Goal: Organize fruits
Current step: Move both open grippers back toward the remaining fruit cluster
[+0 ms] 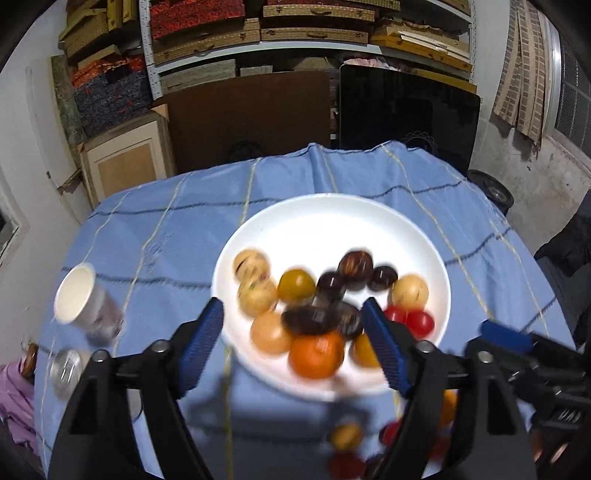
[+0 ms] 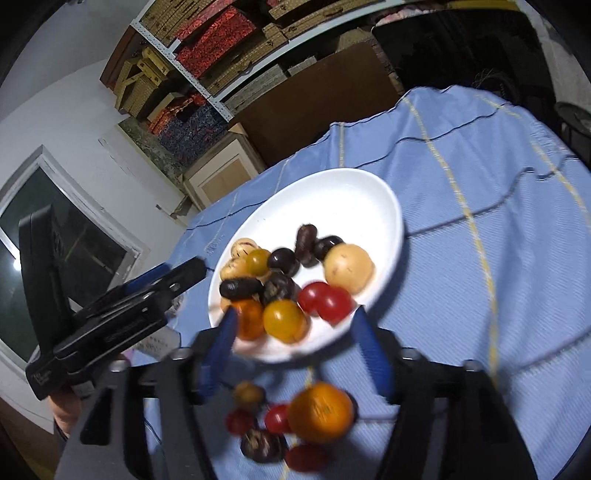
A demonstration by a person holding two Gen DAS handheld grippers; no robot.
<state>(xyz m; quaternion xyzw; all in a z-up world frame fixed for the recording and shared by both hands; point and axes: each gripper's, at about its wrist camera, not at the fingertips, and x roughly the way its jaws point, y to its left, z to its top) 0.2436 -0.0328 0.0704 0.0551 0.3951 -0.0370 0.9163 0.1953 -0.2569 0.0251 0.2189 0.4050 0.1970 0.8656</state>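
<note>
A white plate [image 1: 332, 221] sits on the blue cloth and holds several fruits: pale speckled ones [image 1: 251, 264], dark purple ones [image 1: 354, 264], red tomatoes [image 1: 419, 323], a yellow one [image 1: 295, 284] and an orange one [image 1: 316, 354]. My left gripper [image 1: 292, 302] is open, its blue pads astride the plate's near rim and pressing on nothing. My right gripper [image 2: 295, 312] is open too, just over the plate's [image 2: 332, 192] near edge. Loose fruits lie on the cloth below it, among them an orange one [image 2: 319, 411], a red tomato [image 2: 277, 419] and a dark one [image 2: 262, 445]. Motion blurs both views.
A white paper cup [image 1: 79, 299] stands tilted at the table's left, with a shiny round lid [image 1: 66, 369] nearer me. The blue checked cloth [image 1: 166, 240] covers the table. Shelves of boxes [image 1: 258, 33] and dark boards stand behind the far edge.
</note>
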